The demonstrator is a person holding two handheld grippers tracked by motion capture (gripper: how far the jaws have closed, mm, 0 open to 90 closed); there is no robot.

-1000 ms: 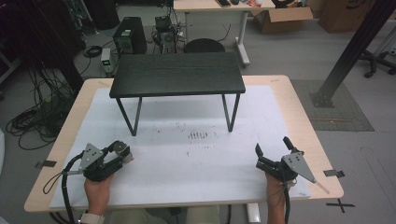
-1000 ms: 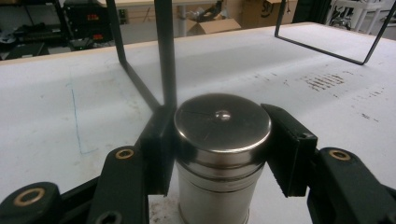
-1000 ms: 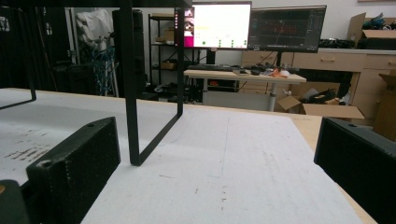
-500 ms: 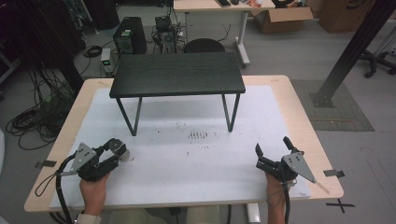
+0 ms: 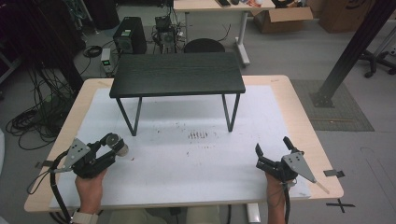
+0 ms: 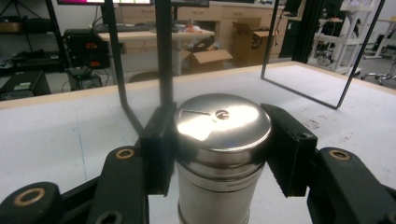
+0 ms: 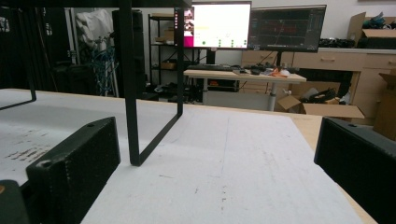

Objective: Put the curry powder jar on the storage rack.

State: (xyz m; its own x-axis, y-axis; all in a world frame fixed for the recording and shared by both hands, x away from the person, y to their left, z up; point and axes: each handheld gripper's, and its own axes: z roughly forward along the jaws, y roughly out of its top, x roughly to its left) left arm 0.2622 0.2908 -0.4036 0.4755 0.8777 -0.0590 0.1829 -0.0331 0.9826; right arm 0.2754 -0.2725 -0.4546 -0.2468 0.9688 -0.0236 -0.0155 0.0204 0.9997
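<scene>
high view: at the left of the desk (image 5: 187, 140) the left gripper (image 5: 114, 145) pinches a steel shaker (image 5: 117, 144), held in the person's left hand (image 5: 88, 184) near the front edge. in the left gripper view the shaker (image 6: 219, 154) stands upright between the two black jaws, which press on its sides just under the shiny lid. farther back, in the middle, a small black table (image 5: 177, 79) stands on the white mat (image 5: 196, 158). at the right, near the front edge, the right gripper (image 5: 273, 151) has its jaws spread wide with nothing between them.
</scene>
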